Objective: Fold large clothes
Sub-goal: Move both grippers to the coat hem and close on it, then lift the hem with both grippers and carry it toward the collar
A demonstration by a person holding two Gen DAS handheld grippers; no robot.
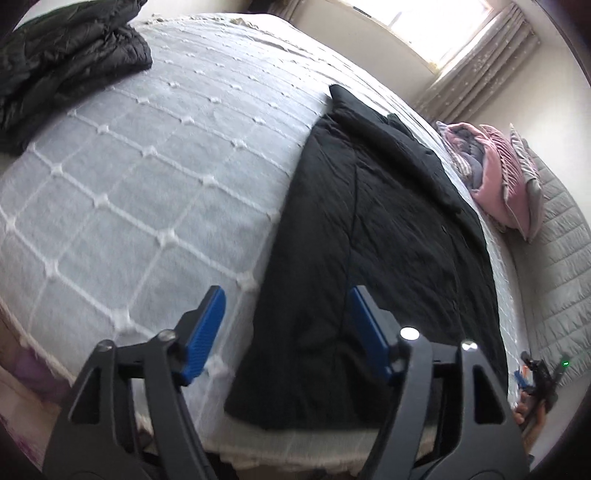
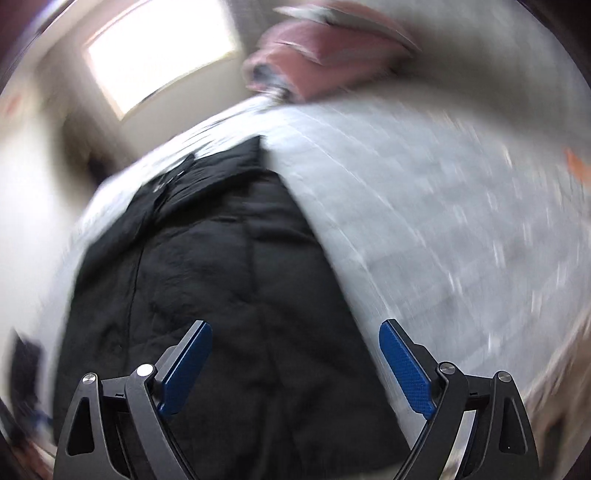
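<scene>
Your left gripper (image 1: 286, 332) and right gripper (image 2: 295, 363) hang released; the black padded coat (image 1: 388, 240) looks soft, bulky, limp, so pinch its near hem corners.

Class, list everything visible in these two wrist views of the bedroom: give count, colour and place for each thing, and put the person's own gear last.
Long padded garment: one, black, spread flat along the bed's near edge.
Quilted puffer bundle: one, dark, folded at the bed's far left corner.
Tufted bedspread: one, pale grey-white, covering the bed.
Pillows: a pile, pink and grey, at the headboard.
Padded headboard: one, grey, right.
Window with curtains: one, bright, behind the bed.
Left gripper: blue pads, open above the garment's edge.
Right gripper: blue pads, open over the garment.
</scene>
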